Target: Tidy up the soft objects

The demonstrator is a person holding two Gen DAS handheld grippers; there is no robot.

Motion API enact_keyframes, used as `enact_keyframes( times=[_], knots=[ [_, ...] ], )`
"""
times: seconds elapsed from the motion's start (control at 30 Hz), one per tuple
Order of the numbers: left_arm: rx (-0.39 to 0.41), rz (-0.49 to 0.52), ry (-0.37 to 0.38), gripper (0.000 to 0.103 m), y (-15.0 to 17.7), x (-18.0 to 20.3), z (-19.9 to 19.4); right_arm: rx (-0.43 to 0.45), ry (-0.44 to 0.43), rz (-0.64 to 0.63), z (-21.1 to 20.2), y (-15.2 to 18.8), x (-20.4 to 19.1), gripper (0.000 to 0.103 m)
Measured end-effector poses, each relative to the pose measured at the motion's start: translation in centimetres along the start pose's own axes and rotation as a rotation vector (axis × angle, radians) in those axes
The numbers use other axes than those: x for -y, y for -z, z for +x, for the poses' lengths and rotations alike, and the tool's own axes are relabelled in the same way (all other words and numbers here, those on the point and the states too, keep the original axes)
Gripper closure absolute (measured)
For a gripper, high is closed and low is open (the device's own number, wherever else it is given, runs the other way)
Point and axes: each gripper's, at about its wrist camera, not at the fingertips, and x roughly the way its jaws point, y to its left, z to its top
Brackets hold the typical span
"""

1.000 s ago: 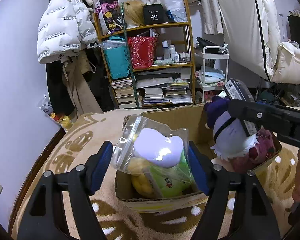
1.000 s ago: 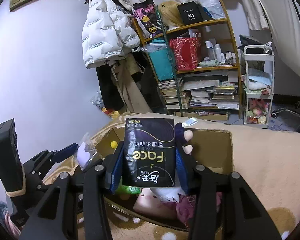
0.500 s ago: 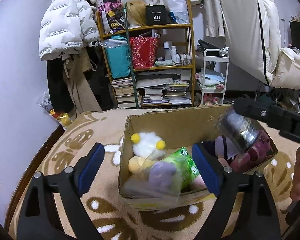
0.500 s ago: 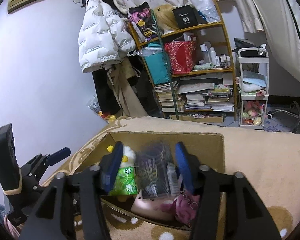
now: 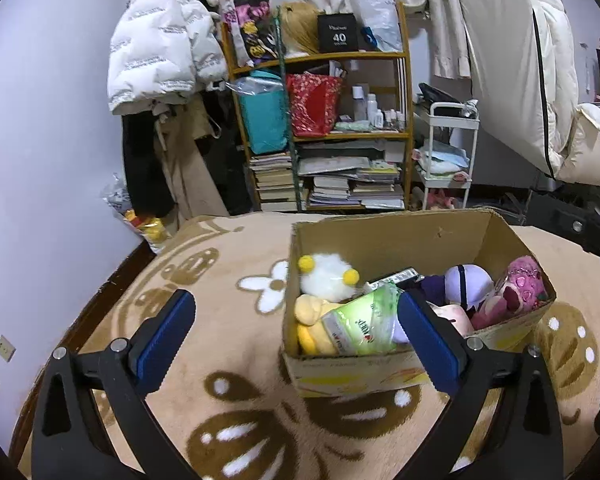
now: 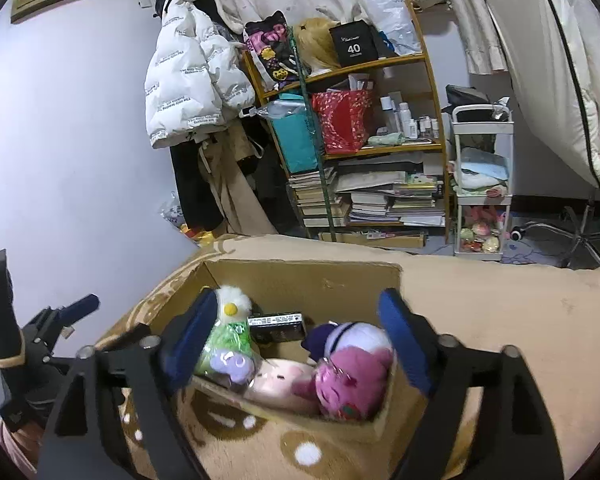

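Note:
A cardboard box [image 5: 384,236] stands on the beige patterned blanket [image 5: 228,272]. In it lie a white plush with yellow pompoms [image 5: 326,274], a green packet in a clear bag [image 5: 364,322], a black tissue pack [image 6: 276,326], a purple-white plush [image 6: 356,338] and a pink plush [image 6: 348,384]. My left gripper [image 5: 296,340] is open and empty, in front of the box's left corner. My right gripper [image 6: 296,340] is open and empty, its jaws apart over the box [image 6: 300,280]. The left gripper also shows in the right wrist view [image 6: 66,314].
A wooden shelf [image 5: 324,132] full of books, bags and bottles stands behind the bed. A white jacket [image 5: 160,44] hangs to the left of the shelf, and a small white cart [image 5: 448,152] stands to its right. The blanket's edge drops off at the left [image 5: 112,280].
Both grippers opened. The bagged packet dropped from the left gripper into the box, and the black tissue pack dropped from the right gripper into it. Both grippers pulled back a little.

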Motion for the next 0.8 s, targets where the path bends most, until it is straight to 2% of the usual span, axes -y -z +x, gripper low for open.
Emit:
enact_keyframes(
  times=[0.1, 0.2, 0.43, 0.8],
  knots=[
    [0.017, -0.009, -0.011, 0.001, 0.1, -0.3, -1.6, 0.009, 0.009, 0.002, -1.4, -0.1, 0.1, 0.009],
    [0.028, -0.013, -0.016, 0.001, 0.2, -0.5, -3.5, 0.012, 0.032, -0.014, -3.0, -0.1, -0.1, 0.0],
    [0.032, -0.03, -0.042, 0.001, 0.0, -1.2, -7.6, 0.037, 0.044, -0.007, -7.1, 0.3, -0.4, 0.0],
    [0.081, -0.116, -0.067, 0.001, 2.1, -3.3, -14.7, 0.103, 0.075, -0.039, -13.2, 1.9, -1.3, 0.0]
  ],
)
